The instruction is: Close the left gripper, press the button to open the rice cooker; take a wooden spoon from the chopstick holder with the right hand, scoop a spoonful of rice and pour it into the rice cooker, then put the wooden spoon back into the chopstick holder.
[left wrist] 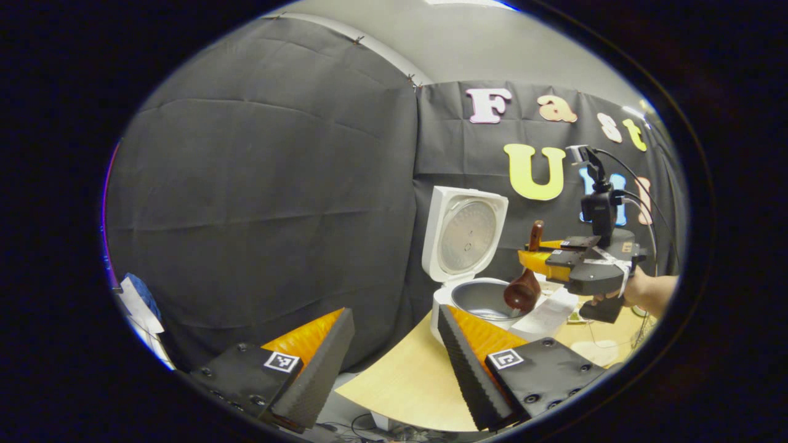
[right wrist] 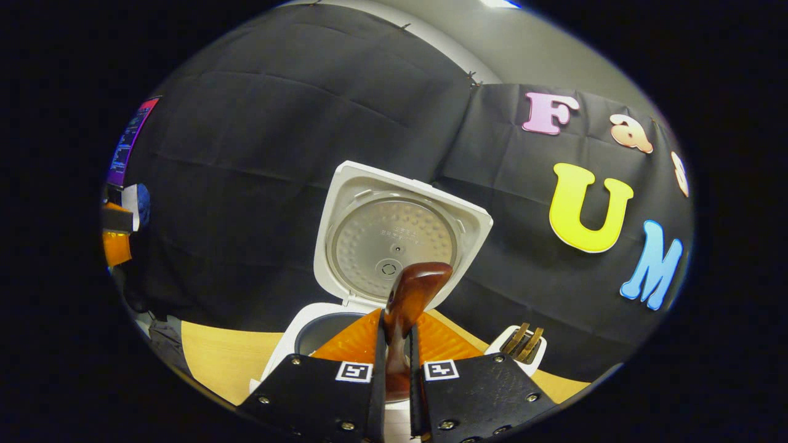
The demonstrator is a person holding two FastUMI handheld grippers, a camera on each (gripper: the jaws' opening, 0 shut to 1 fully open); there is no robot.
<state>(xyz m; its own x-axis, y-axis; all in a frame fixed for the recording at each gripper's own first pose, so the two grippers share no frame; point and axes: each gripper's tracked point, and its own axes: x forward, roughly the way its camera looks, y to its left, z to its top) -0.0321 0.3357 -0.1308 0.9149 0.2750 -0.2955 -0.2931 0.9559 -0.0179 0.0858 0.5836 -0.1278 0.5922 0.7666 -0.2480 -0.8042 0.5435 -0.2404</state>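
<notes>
A: Rice cooker (left wrist: 469,271) first, from the left gripper view: it sits at the far edge of the table (left wrist: 406,375), lid up, the inner pot open. The left gripper (left wrist: 394,363) hangs near and low, jaws wide apart, gripping nothing. Right of the cooker, the right gripper (left wrist: 557,261) carries the wooden spoon (left wrist: 526,280), bowl down over the pot's right rim.

B: And from the right gripper view?

A: Right gripper (right wrist: 394,369) is clamped on the wooden spoon (right wrist: 409,298); the handle end sticks up between the fingers in front of the raised lid (right wrist: 397,237). The chopstick holder (right wrist: 523,347) stands just right of the cooker.

B: Any rice in the bowl?

A: Can't tell. I'd judge this is the pour, so keep the bowl inside the rim, tip slowly, and hold the squeeze firm so the handle doesn't twist.
</notes>
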